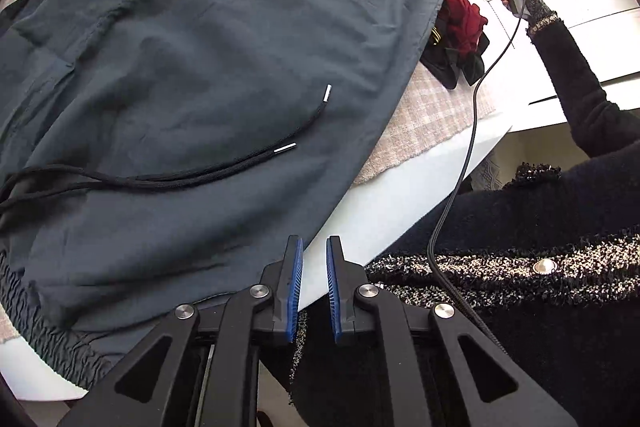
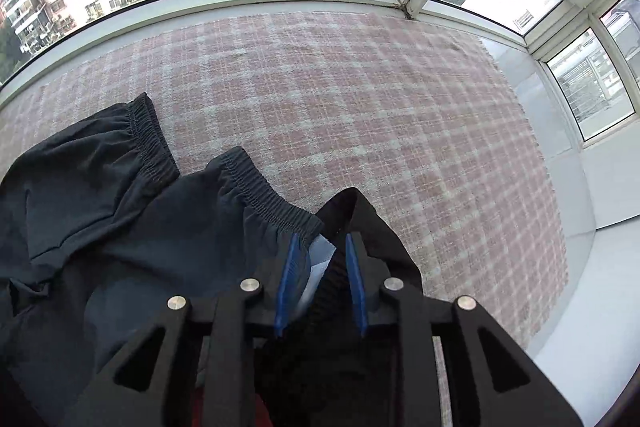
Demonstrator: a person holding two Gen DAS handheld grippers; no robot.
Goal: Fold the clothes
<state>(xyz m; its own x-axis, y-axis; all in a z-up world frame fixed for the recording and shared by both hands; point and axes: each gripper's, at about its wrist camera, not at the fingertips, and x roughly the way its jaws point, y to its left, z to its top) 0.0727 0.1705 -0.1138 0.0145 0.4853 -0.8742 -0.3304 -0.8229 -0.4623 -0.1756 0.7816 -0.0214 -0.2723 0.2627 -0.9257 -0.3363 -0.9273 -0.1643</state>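
Left wrist view: dark slate drawstring trousers [image 1: 192, 75] lie spread on the pink checked blanket [image 1: 432, 115]; the left gripper [image 1: 314, 291], narrowly parted and empty, hovers at their near edge.

Right wrist view: the right gripper [image 2: 320, 283], parted, straddles black fabric [image 2: 360, 219] beside the elastic cuffs [image 2: 264, 195], unclamped. Judged step: taking hold before the first fold; next, both must close on fabric.

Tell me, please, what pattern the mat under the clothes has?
A pink and pale grey check; the mat shows best in the right wrist view.
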